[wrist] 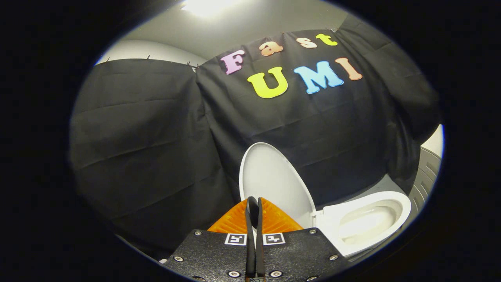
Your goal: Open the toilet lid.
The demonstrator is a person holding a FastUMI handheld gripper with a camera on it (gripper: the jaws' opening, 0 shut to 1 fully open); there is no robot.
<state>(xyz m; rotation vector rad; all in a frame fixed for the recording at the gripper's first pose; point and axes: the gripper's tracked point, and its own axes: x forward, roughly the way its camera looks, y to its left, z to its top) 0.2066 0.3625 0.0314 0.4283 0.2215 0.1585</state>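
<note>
Standing raised, the smooth oval toilet lid faces closed, empty jaws.

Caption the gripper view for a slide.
White plastic toilet lid raised upright above the open white ceramic bowl; gripper shut and empty before the lid.

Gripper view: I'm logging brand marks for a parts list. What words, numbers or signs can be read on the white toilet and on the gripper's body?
White oval plastic toilet lid, standing raised: no text.
White ceramic toilet bowl: no brand or number visible.
Gripper, fingers shut on nothing, in front of the lid: two square black-and-white coded markers on its black body. These are patterns, not words.
</note>
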